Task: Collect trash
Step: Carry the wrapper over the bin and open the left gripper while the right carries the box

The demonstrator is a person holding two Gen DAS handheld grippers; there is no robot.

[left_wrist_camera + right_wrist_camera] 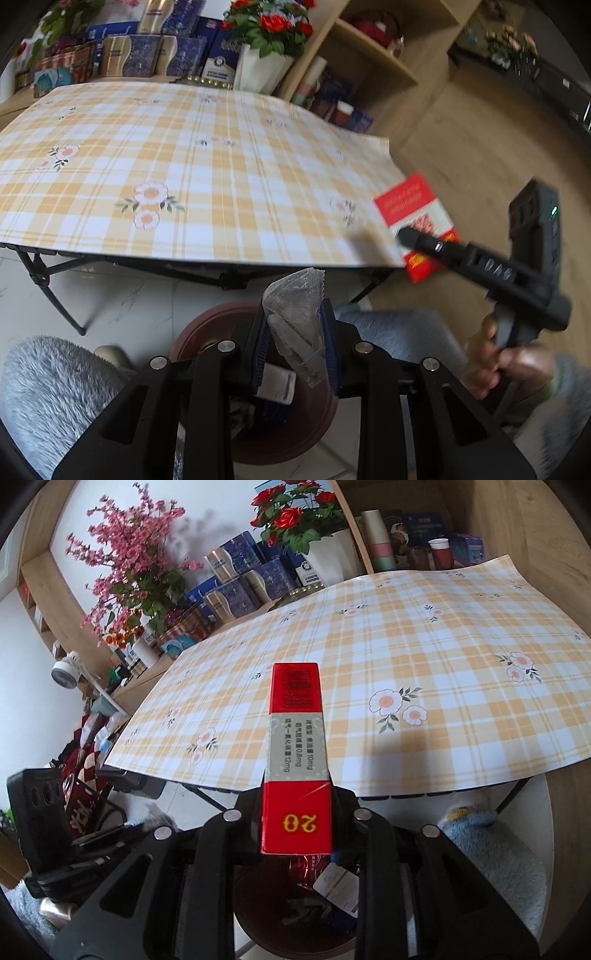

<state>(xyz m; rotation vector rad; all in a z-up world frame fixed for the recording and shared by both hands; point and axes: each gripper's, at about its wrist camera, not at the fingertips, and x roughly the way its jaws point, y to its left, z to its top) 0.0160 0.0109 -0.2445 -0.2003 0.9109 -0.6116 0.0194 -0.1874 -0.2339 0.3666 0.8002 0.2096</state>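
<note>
My left gripper (295, 332) is shut on a crumpled clear plastic wrapper (299, 317) and holds it above a round brown bin (207, 328) on the floor. The bin holds some paper and packaging. My right gripper (295, 812) is shut on a red and silver cigarette box (295, 753), held above the same brown bin (266, 915). In the left wrist view the right gripper (406, 236) shows at the right with the cigarette box (410, 210) at the table's near corner.
A folding table with a yellow checked cloth (184, 166) stands ahead. Behind it are tins, boxes and flower pots (266, 33) and wooden shelves (369, 55). Grey fluffy slippers (55, 387) are near the bin on the white tiled floor.
</note>
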